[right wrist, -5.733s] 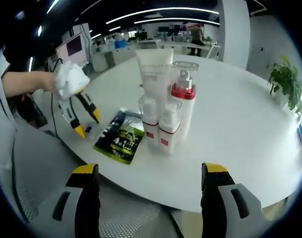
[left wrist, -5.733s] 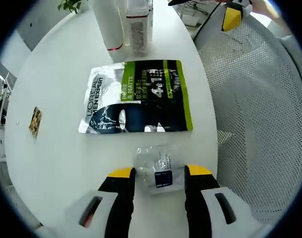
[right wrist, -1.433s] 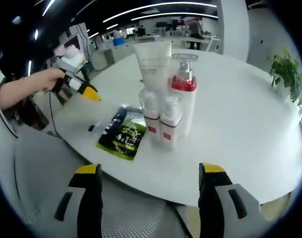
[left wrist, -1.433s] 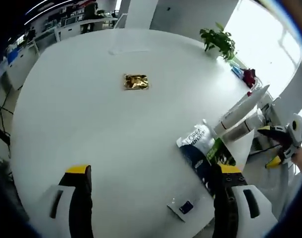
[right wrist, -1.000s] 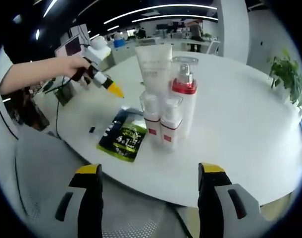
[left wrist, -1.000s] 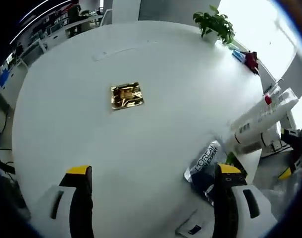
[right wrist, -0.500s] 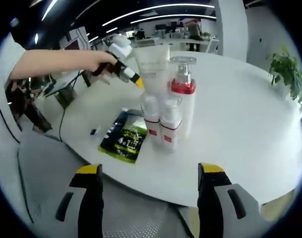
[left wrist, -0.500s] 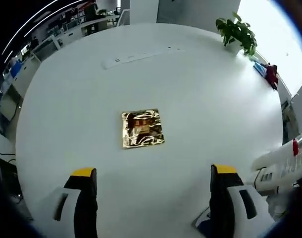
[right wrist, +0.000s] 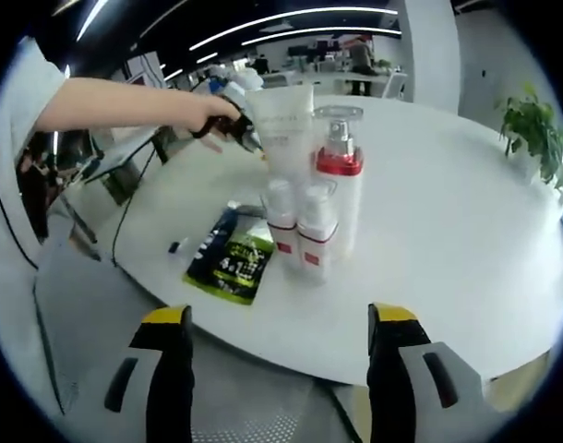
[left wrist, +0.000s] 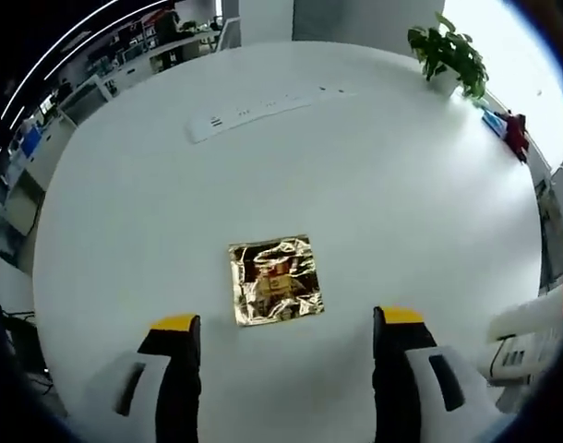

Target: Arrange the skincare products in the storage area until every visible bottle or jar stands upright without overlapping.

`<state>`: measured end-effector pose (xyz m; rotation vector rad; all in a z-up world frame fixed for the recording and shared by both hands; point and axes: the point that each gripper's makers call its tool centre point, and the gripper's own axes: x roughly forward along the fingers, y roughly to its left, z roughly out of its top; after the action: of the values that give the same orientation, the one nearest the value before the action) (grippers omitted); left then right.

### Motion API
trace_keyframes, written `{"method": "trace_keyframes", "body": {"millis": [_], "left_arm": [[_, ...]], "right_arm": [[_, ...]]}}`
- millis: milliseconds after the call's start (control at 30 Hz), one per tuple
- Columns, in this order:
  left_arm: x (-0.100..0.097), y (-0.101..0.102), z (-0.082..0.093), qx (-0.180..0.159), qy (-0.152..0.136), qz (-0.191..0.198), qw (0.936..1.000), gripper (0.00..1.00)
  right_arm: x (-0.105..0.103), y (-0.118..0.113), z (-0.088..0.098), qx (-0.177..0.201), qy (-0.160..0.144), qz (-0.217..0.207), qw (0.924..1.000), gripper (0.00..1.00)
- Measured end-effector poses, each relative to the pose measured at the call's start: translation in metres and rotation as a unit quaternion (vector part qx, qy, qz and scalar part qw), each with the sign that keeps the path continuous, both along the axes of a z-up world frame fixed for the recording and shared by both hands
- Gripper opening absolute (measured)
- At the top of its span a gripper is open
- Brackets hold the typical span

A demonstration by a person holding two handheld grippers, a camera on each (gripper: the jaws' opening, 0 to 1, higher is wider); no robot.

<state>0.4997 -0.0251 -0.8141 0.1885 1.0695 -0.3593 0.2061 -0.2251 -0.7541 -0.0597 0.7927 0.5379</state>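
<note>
Down in the left gripper view, the left gripper (left wrist: 281,351) hangs over the round white table (left wrist: 374,185) with its yellow-tipped black jaws spread wide and nothing between them. Just ahead of the jaws, roughly centred between them, lies a crinkled square gold foil sachet (left wrist: 274,281), flat on the tabletop. Farther off sits a long white power strip (left wrist: 263,111), and to the right of it, at the table's far edge, a green potted plant (left wrist: 450,53). At the far right edge the side of a white tube with a red band (left wrist: 533,325) pokes in.

Over in the right gripper view, a person's hand (right wrist: 212,115) reaches in from the left above the table. Below it a green-and-black flat pouch (right wrist: 224,254) lies flat near the table edge. Just right of the pouch, the skincare cluster stands upright and close together: a tall white tube (right wrist: 286,125) at the back, a clear pump bottle with a red collar (right wrist: 341,189) beside it, and two small white bottles with red bands (right wrist: 298,231) in front. The right gripper (right wrist: 277,355) hovers off the table's near edge, its jaws wide apart and holding nothing.
</note>
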Motion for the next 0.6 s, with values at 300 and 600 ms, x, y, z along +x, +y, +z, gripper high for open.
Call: {"method": "trace_keyframes", "body": {"millis": [300,600], "left_arm": [[0.017,0.002,-0.01,0.023,0.015,0.009,0.9996,0.62],[0.025,0.0,-0.008,0.024,0.013,0.007,0.9996,0.55]], "right_arm": [[-0.001,0.002,-0.001,0.006,0.006,0.004,1.0,0.77],[-0.001,0.001,-0.001,0.007,0.008,0.002,0.9999,0.77]]}}
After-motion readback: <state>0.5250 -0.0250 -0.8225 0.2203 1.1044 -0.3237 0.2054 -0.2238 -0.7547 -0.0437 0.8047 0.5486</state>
